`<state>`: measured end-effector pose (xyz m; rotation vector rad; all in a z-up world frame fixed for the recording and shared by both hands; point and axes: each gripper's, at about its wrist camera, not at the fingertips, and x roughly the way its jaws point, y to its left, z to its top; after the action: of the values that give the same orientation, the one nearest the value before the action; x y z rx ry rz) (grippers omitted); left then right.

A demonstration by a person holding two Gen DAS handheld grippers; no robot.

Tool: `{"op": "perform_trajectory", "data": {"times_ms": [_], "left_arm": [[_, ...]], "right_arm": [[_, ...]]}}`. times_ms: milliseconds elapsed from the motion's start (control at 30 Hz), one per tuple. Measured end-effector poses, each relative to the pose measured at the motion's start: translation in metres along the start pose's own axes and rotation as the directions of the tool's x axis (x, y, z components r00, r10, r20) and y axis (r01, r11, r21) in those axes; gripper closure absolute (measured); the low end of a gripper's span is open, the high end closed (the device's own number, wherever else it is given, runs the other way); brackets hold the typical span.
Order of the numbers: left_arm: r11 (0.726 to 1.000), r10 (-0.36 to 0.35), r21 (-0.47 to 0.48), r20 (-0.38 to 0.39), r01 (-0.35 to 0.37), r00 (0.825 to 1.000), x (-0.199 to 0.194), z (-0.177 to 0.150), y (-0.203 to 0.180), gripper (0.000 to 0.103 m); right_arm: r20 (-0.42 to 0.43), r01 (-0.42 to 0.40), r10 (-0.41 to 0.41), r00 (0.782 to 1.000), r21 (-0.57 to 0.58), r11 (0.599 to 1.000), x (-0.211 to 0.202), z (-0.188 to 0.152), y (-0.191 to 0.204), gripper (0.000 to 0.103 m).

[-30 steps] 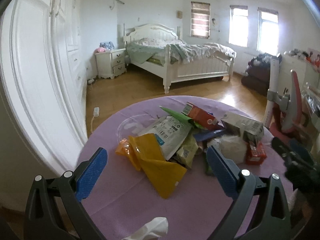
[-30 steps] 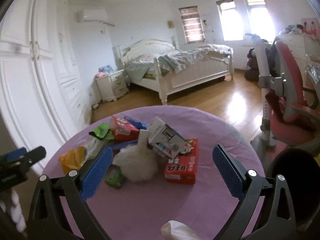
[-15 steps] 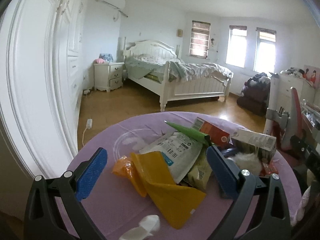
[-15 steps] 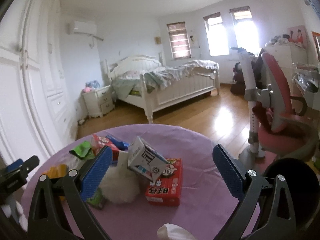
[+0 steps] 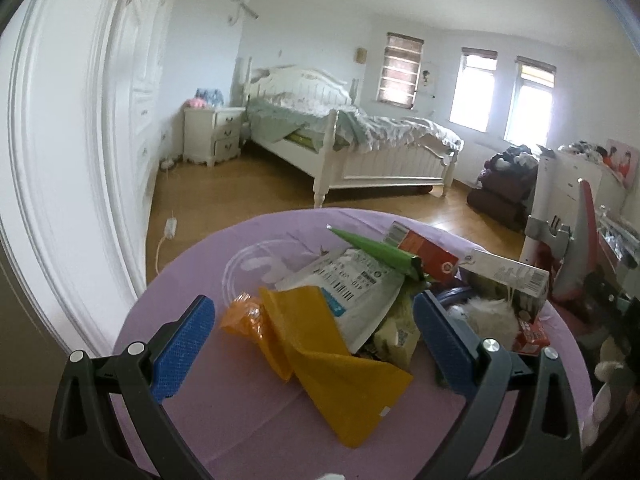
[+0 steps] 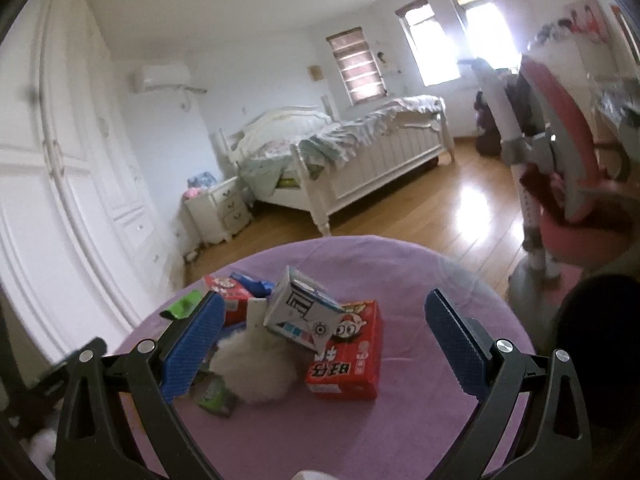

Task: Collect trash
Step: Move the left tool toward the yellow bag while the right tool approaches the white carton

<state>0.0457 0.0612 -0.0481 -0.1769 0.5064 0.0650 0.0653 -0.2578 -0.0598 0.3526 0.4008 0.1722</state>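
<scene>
Left gripper point(image 5: 312, 344): spread wide, empty.
Crumpled yellow plastic wrapper point(image 5: 324, 356): directly between its fingers, long axis running diagonally.
Right gripper point(image 6: 320, 342): released, empty.

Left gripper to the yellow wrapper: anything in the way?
Nothing visible. The left gripper is open above the purple table, and the yellow wrapper lies between its fingers on the near edge of the pile, uncovered; an orange wrapper touches its left side.

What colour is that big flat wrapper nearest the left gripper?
Yellow wrapper, plain and creased, lying on the purple tablecloth; the left wrist view shows it best.
</scene>
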Motion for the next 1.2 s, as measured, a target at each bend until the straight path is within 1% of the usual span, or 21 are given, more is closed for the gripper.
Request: {"op": "perform_trajectory", "data": {"times_ms": [167, 367, 800, 1200], "left_arm": [[1.000, 0.026, -0.001, -0.034, -0.026, 0.999, 0.005, -0.002, -0.001, 0.005], [0.999, 0.041, 0.003, -0.053, -0.041, 0.998, 0.010, -0.002, 0.001, 0.005], [0.999, 0.040, -0.009, -0.070, -0.041, 0.997, 0.012, -0.003, 0.004, 0.005], [0.999, 0.051, 0.005, -0.077, -0.051, 0.996, 0.015, -0.005, -0.001, 0.005]], "right_arm": [[-0.028, -0.025, 0.026, 0.999, 0.044, 0.999, 0.005, -0.002, -0.011, 0.004], [-0.027, -0.038, 0.040, 0.999, 0.077, 0.996, 0.004, -0.003, -0.017, 0.004], [-0.026, -0.038, 0.040, 0.999, 0.075, 0.996, 0.003, -0.004, -0.018, 0.004], [-0.024, -0.040, 0.042, 0.999, 0.075, 0.996, 0.003, -0.005, -0.017, 0.004]]}}
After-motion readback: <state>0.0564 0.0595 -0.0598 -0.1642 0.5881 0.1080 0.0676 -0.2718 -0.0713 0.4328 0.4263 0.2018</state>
